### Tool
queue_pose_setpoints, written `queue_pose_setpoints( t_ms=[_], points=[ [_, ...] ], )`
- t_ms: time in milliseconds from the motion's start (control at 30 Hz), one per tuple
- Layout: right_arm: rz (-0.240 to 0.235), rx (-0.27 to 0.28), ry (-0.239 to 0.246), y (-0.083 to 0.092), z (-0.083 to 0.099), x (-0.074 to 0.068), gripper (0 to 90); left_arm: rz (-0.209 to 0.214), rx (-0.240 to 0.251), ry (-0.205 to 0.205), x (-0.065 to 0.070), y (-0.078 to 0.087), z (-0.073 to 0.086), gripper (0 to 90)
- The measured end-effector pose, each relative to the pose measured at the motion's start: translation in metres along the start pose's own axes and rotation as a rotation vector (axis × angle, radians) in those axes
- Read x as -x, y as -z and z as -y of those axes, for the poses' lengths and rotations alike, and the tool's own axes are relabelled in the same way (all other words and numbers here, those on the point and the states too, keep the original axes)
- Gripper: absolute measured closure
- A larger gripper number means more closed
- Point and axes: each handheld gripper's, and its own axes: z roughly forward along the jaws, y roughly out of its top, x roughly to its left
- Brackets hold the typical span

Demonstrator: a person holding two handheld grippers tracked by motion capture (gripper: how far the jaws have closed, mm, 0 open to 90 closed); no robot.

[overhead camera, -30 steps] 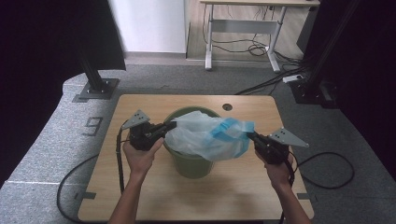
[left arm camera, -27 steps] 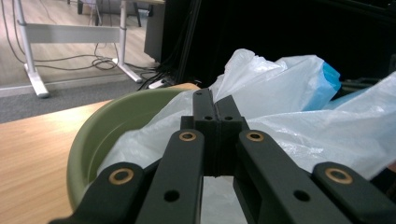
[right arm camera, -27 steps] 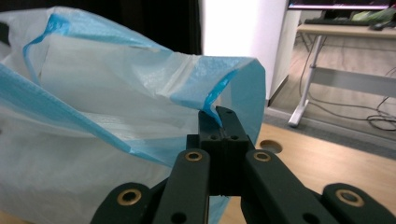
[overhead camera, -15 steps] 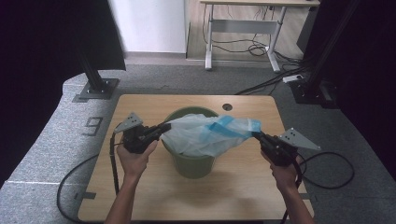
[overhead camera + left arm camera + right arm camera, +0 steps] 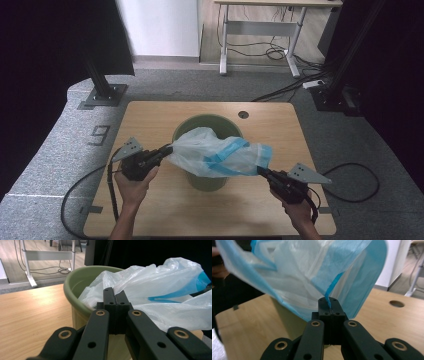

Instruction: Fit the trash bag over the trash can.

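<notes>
My left hand-held gripper [image 5: 167, 148] and right hand-held gripper [image 5: 261, 171] each clamp an edge of the plastic bag [image 5: 220, 156]. It stretches between them, directly above the green bin [image 5: 205, 125].

Wooden table [image 5: 150, 120] — green bin [image 5: 200, 125]

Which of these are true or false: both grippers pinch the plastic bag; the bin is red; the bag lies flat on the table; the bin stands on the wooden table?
1. Both grippers pinch the plastic bag. True: the left gripper and the right gripper are each shut on an edge.
2. The bin is red. False: it is green.
3. The bag lies flat on the table. False: it is stretched over the bin's mouth.
4. The bin stands on the wooden table. True.
</notes>
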Motion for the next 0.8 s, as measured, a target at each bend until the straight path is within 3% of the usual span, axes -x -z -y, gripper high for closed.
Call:
queue_pose_setpoints(
  t_ms=[300, 533, 800],
  points=[
    [-0.058, -0.067, -0.033, -0.011, 0.028, -0.008, 88.6, -0.013, -0.004, 0.022, -0.011, 0.009, 0.019, 89.6],
    [-0.061, -0.102, -0.056, -0.018, 0.041, -0.003, 88.6, -0.02, -0.01, 0.062, -0.023, 0.004, 0.031, 89.5],
    [-0.064, -0.135, -0.071, -0.028, 0.052, 0.0, 88.6, -0.039, -0.026, 0.053, -0.027, -0.003, 0.035, 89.5]
  ],
)
